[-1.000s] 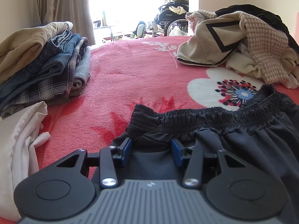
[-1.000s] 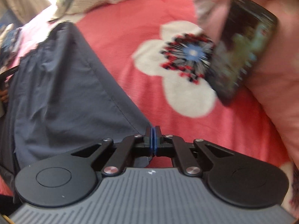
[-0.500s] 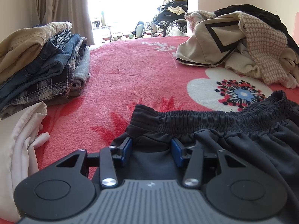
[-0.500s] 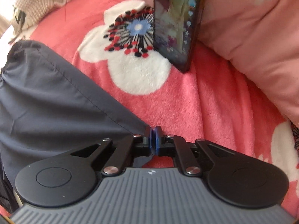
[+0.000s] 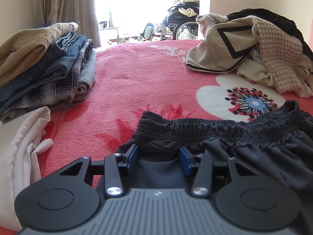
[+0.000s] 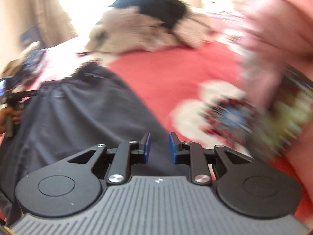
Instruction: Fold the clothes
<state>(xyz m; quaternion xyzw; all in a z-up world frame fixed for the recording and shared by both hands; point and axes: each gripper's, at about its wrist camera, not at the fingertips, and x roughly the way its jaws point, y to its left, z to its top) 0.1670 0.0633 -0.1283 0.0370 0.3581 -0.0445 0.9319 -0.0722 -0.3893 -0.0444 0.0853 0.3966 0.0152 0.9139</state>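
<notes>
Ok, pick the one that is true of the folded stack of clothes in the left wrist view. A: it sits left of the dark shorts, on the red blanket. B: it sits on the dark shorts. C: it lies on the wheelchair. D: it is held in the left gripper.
A: the folded stack rests on the red blanket, well left of the dark shorts and apart from them.

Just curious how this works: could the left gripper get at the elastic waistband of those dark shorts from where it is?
Probably yes: the left gripper is open over the dark shorts, the waistband just ahead, nothing between.
</notes>
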